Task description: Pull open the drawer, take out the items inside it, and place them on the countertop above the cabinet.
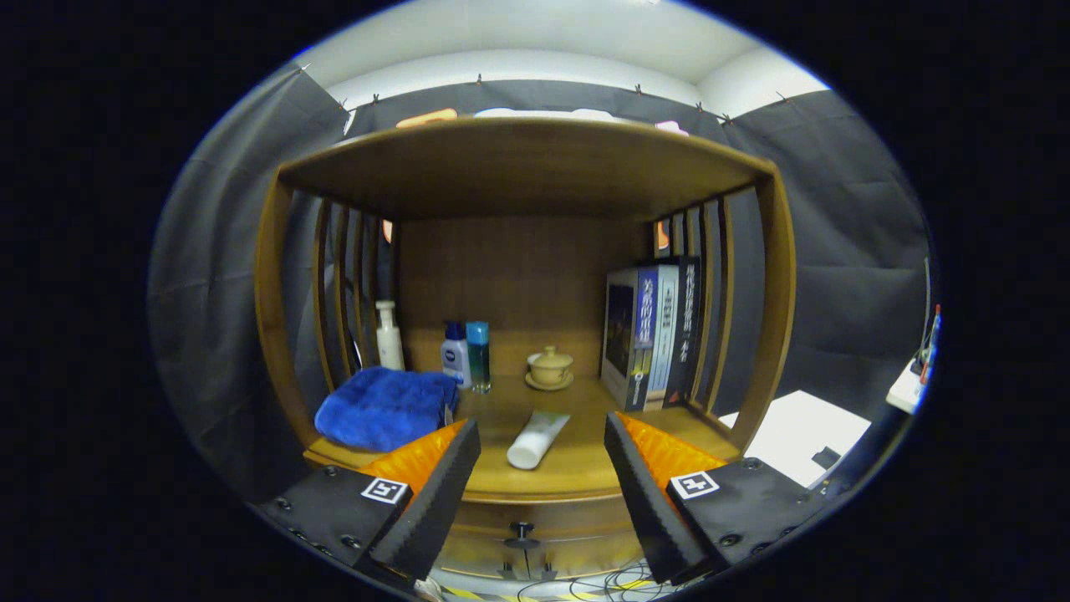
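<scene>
gripper (542, 468): your fingers spread wide, gripping nothing
tube (537, 438): lying on countertop (577, 477), between fingers
drawer (535, 548): closed, knob (522, 530) below fingers

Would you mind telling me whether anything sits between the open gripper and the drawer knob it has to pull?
Nothing visible does. The gripper is open, and the drawer knob shows low in the gap between its fingers, with no object in front of it. The white tube lies higher up on the countertop, clear of the knob.
</scene>
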{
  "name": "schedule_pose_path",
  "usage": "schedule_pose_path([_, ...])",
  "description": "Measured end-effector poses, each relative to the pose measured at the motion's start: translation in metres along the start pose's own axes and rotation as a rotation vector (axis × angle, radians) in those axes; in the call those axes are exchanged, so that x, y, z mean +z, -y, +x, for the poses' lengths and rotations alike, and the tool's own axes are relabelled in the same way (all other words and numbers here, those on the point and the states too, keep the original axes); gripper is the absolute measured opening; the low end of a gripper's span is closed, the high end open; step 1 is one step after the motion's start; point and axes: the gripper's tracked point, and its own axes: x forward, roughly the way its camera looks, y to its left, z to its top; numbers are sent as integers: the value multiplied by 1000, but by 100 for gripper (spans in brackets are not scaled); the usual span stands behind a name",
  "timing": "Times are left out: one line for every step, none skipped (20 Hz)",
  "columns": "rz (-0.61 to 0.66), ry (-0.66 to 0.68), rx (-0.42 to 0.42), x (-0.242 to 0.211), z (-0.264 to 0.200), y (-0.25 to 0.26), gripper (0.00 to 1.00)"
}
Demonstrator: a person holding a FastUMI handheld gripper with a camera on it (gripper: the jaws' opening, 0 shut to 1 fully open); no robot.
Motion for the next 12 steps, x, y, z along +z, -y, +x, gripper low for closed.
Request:
schedule_pose_path([2,17,1,15,-4,1,98])
schedule_pose_path([10,34,6,30,-9,0,98])
schedule_pose_path([21,47,11,44,-13,0,98])
schedule_pose_path([32,56,16,54,-17,1,98])
schedule_pose_path([42,62,20,64,-22,1,98])
schedule_pose_path([50,71,23,73,-23,-1,98])
schedule_pose_path([55,79,24,78,-26,1,98])
schedule_pose_path([56,88,25,84,-29,2,98])
schedule_pose_path([57,93,25,87,-33,1,98])
schedule_pose_path([58,95,27,88,-36,1,98])
schedule_pose_path([61,95,29,87,-38,1,98])
schedule_pose_path([64,90,32,85,-40,0,98])
